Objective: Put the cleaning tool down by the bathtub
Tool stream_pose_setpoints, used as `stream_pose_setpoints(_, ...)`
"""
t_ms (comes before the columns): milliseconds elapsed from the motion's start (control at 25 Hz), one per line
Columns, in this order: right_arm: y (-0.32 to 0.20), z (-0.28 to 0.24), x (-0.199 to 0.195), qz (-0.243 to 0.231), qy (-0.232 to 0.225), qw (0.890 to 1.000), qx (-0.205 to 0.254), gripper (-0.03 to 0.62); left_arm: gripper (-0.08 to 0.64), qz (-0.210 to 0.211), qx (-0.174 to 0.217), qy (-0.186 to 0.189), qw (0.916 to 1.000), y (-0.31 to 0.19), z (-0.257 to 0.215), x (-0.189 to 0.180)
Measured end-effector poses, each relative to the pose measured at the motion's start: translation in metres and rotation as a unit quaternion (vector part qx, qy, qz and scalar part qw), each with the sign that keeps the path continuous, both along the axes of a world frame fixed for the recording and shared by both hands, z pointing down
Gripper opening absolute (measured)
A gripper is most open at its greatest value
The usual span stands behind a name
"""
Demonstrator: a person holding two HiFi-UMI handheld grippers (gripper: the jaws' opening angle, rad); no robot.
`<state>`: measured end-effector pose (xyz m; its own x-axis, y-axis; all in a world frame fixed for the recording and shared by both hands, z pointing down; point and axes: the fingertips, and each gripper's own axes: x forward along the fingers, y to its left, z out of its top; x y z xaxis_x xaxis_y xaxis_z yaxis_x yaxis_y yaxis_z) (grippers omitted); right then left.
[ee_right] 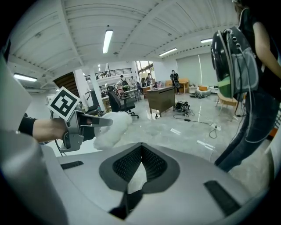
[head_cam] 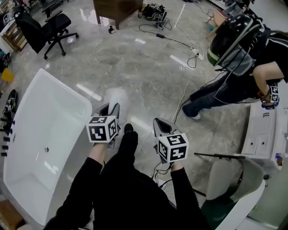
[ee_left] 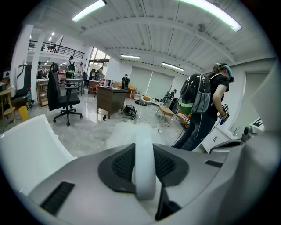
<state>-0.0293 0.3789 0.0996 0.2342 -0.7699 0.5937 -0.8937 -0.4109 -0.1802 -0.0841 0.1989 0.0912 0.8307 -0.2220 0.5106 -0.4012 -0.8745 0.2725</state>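
The cleaning tool (ee_left: 144,163), a white handle with a fluffy white head, sits in your left gripper (head_cam: 112,109). Its handle runs straight down the middle between the jaws, and they are pinching it from both sides. The fluffy head pokes out past the jaw tips, ahead of them and a little to their right in the head view. In the right gripper view the head shows up off to the left of your right jaws, sticking out of the left gripper, which holds it up off the floor (head_cam: 148,67).

Your right gripper (head_cam: 162,126) is just beside the left one, pointing the same way. Its jaws are pressed together at the tips with nothing between them.

The white bathtub (head_cam: 27,117) lies to the left of your left jaws, with its near rim just beside them. The tool's head hangs over the grey marble floor, outside the tub.

Well ahead of both jaws stand a black office chair (head_cam: 49,27) and a wooden desk (head_cam: 117,11). To the right of your right jaws, another person (head_cam: 238,58) with a backpack bends over a white unit.
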Motion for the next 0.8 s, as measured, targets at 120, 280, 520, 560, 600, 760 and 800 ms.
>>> stream_pose_setpoints(120, -0.010, 0.005, 0.013, -0.002, -0.007, 1.000, -0.006, 0.000, 0.098, -0.013, -0.003, -0.001, 0.9999, -0.013, 0.004, 0.007)
stream_pose_setpoints(280, -0.035, 0.010, 0.031, -0.011, -0.008, 1.000, -0.008, 0.002, 0.098, -0.024, -0.005, -0.002, 0.9997, -0.039, 0.010, 0.024)
stream_pose_setpoints(520, -0.074, 0.018, 0.074, -0.030, -0.008, 0.999, -0.021, 0.000, 0.098, -0.046, -0.013, -0.010, 0.9988, -0.079, 0.024, 0.062)
stream_pose_setpoints(560, -0.081, 0.018, 0.083, -0.033, -0.010, 0.999, -0.023, 0.002, 0.098, -0.050, -0.016, -0.012, 0.9985, -0.087, 0.026, 0.069)
stream_pose_setpoints(600, -0.089, 0.019, 0.092, -0.036, -0.012, 0.999, -0.025, 0.000, 0.098, -0.055, -0.018, -0.014, 0.9982, -0.094, 0.027, 0.076)
stream_pose_setpoints(760, -0.118, 0.024, 0.124, -0.057, -0.017, 0.998, -0.033, 0.000, 0.098, -0.077, -0.027, -0.017, 0.9965, -0.119, 0.033, 0.096)
stream_pose_setpoints(800, -0.127, 0.026, 0.131, -0.063, -0.017, 0.997, -0.035, 0.000, 0.098, -0.081, -0.027, -0.016, 0.9962, -0.126, 0.033, 0.100)
